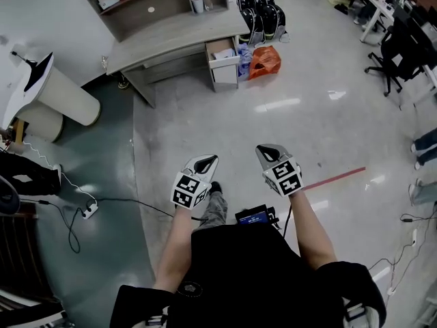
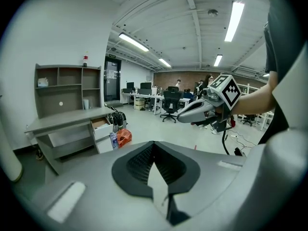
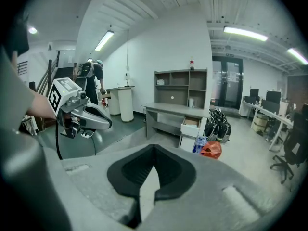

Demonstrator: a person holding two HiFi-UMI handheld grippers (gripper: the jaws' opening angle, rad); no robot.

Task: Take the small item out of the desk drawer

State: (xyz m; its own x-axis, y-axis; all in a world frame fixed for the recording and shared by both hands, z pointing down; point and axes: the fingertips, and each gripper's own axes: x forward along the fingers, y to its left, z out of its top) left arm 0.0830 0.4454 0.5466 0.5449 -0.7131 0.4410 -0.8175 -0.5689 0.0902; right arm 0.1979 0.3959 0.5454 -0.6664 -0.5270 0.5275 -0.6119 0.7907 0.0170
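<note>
Left gripper and right gripper — jaws together, nothing held — well apart from the desk, whose end drawer stands open.

Open floor gives wide approach to desk. Desk's right end: drawer pulled out, open from above. Orange bag and bottles crowd drawer's right side; backpacks behind them. Left: cable and power strip on floor, white pedestal near desk's left end.
</note>
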